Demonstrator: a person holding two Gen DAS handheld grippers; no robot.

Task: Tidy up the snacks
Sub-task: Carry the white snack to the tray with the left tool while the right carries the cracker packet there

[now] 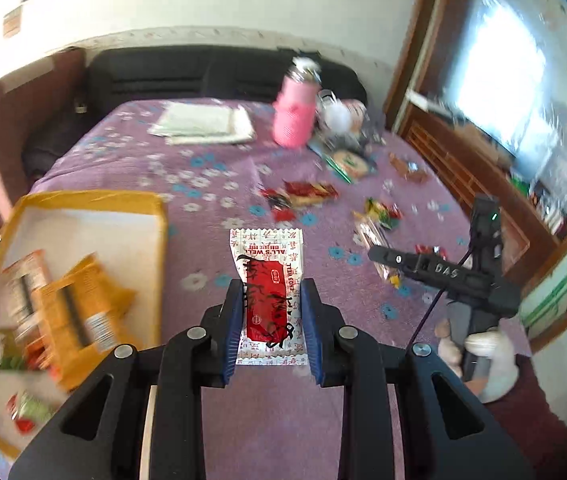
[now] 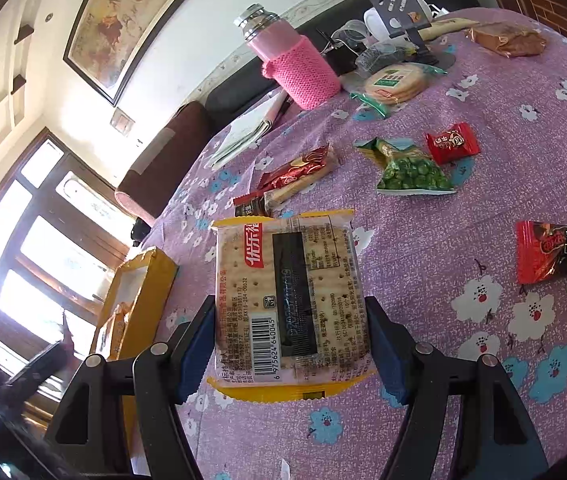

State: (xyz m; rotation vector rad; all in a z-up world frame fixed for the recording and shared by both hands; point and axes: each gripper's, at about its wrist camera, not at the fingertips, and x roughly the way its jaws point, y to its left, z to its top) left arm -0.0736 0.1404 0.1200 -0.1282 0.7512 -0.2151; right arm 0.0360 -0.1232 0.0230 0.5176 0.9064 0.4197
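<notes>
My left gripper (image 1: 271, 292) is shut on a red and white snack packet (image 1: 268, 300) and holds it above the purple flowered tablecloth (image 1: 211, 184). A yellow box (image 1: 151, 208) with several snack packs inside lies just to its left. My right gripper (image 2: 289, 312) is shut on a yellow-edged cracker pack (image 2: 287, 304) above the cloth; the same yellow box (image 2: 151, 276) is to its left. The right gripper also shows in the left wrist view (image 1: 379, 256), far right. Loose snacks lie on the cloth: a green pea packet (image 2: 411, 172), red candies (image 2: 451, 142), a long red wrapper (image 2: 299, 172).
A pink knit-covered flask (image 2: 303, 68) stands at the far side, with a round cracker pack (image 2: 395, 84), cups and a phone stand (image 2: 399, 4) beside it. Folded papers (image 1: 203, 124) lie at the back. A black sofa (image 1: 203, 72) and a wooden window frame (image 1: 463, 168) border the table.
</notes>
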